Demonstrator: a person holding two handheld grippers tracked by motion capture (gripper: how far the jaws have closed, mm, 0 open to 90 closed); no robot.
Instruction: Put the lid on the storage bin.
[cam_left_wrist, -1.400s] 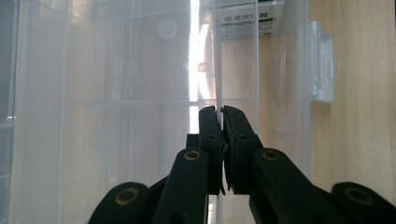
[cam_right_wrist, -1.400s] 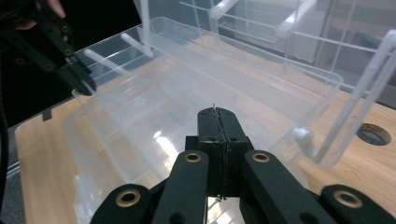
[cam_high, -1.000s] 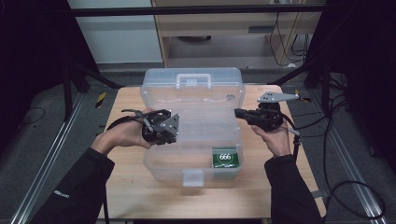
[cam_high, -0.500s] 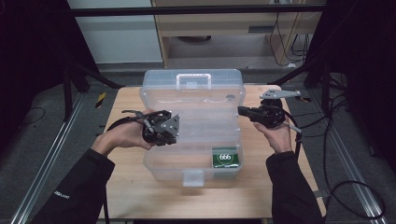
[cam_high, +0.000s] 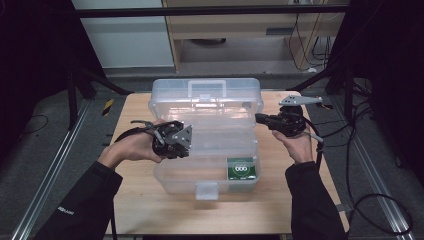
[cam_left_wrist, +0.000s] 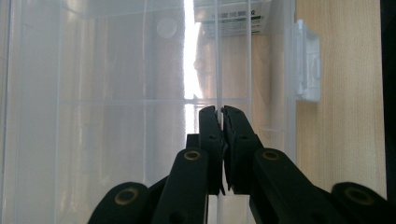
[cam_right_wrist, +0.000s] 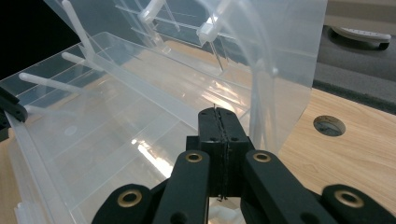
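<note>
Right now the clear plastic toolbox (cam_high: 205, 135) sits in the middle of the wooden desk (cam_high: 280, 210), its lid (cam_high: 206, 97) swung up toward the far edge with the handle on top, and its white latch (cam_high: 206, 190) facing the near edge. Inside the lifted tray (cam_high: 220, 142) I see only empty dividers, and in the base near the box's near right corner lies a small green packet (cam_high: 242, 168). My left gripper (cam_high: 172, 141) is at the left end of the tray; in the left gripper view its jaws are pressed together on a thin clear wall of the tray (cam_left_wrist: 218, 70), with the latch (cam_left_wrist: 308, 67) and bare wood off to the side. My right gripper (cam_high: 265, 120) is at the right end of the tray, by the lid's right edge; in the right gripper view the jaws are closed tight with a thin clear edge (cam_right_wrist: 219, 109) running between them, so I read it as pinching the tray, the upright lid (cam_right_wrist: 261, 42) just beyond. Past the desk's right edge black cables (cam_high: 370, 200) trail over the grey floor, and a cabinet (cam_high: 240, 30) stands beyond the far edge.
</note>
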